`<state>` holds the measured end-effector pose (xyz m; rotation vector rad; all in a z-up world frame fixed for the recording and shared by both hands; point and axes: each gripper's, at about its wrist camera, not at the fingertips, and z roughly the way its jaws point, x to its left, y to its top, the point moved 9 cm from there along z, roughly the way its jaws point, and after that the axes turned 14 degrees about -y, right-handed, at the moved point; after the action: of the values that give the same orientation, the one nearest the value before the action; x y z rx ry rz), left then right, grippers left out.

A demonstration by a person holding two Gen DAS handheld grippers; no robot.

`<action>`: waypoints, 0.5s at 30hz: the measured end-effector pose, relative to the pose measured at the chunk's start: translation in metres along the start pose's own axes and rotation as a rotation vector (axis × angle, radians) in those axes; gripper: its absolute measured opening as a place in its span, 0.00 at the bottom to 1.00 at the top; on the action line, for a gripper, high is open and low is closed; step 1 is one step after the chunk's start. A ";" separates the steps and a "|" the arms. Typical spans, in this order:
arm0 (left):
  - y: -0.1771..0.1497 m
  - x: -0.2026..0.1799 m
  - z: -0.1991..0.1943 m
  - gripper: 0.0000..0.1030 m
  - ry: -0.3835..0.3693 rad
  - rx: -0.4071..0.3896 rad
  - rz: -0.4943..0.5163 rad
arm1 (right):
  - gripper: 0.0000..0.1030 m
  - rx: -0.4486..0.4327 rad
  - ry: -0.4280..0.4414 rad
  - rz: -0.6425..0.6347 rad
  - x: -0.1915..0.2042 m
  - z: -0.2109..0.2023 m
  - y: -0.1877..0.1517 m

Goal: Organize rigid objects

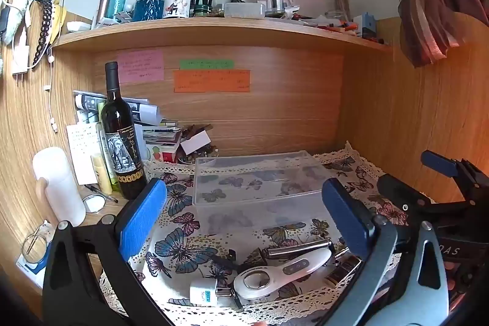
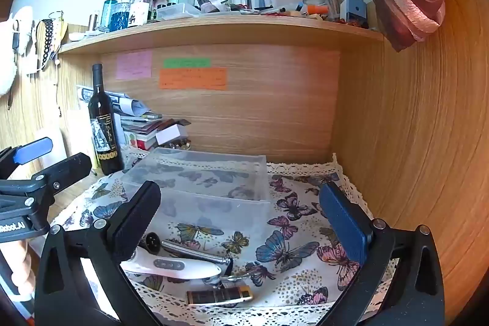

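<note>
A clear plastic box (image 1: pixel 259 173) (image 2: pixel 211 176) stands on the butterfly cloth (image 1: pixel 183 222) (image 2: pixel 293 222). In front of it lie a white handheld device (image 1: pixel 284 271) (image 2: pixel 171 266), a silver rod (image 1: pixel 299 248) (image 2: pixel 195 254), a white plug adapter (image 1: pixel 203 292) and a dark flat bar (image 1: pixel 342 269) (image 2: pixel 218 297). My left gripper (image 1: pixel 244 222) is open and empty above these items. My right gripper (image 2: pixel 241 222) is open and empty, just right of them; it also shows in the left wrist view (image 1: pixel 440 173).
A dark wine bottle (image 1: pixel 120 136) (image 2: pixel 104 124) stands at the left beside stacked papers and books (image 1: pixel 159 133). A white bottle (image 1: pixel 59 185) stands further left. A crowded wooden shelf (image 1: pixel 214 31) runs overhead. Wooden walls close the back and right (image 2: pixel 412 142).
</note>
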<state>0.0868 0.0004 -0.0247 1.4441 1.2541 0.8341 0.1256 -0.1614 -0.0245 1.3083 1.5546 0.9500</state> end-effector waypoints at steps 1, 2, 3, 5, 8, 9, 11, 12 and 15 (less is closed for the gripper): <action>0.000 0.001 0.000 1.00 -0.001 0.002 0.000 | 1.00 0.000 0.000 0.000 0.000 0.000 0.000; 0.000 0.002 0.000 1.00 0.001 0.003 -0.001 | 1.00 0.000 0.002 0.001 -0.001 0.001 0.000; 0.001 -0.002 -0.001 1.00 0.002 -0.003 0.033 | 1.00 0.001 0.001 0.001 -0.001 0.002 0.001; 0.001 -0.002 -0.002 1.00 -0.002 -0.004 0.029 | 1.00 0.001 0.000 0.002 -0.002 0.005 0.001; 0.001 -0.002 -0.004 1.00 -0.003 -0.006 0.021 | 1.00 -0.013 0.000 0.003 0.000 -0.002 0.001; 0.001 -0.002 -0.005 1.00 -0.004 -0.006 0.018 | 1.00 -0.014 0.000 0.003 0.000 -0.002 0.001; 0.003 -0.004 -0.002 1.00 0.003 -0.005 0.024 | 1.00 -0.015 0.000 0.005 0.000 -0.001 0.002; 0.003 -0.005 -0.002 1.00 0.002 -0.005 0.024 | 1.00 -0.015 0.001 0.006 0.001 0.000 0.002; 0.005 -0.005 -0.003 1.00 0.001 -0.009 0.021 | 1.00 -0.014 0.004 0.009 0.003 0.004 0.002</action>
<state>0.0843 -0.0036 -0.0190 1.4516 1.2365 0.8536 0.1298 -0.1583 -0.0243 1.3054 1.5438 0.9678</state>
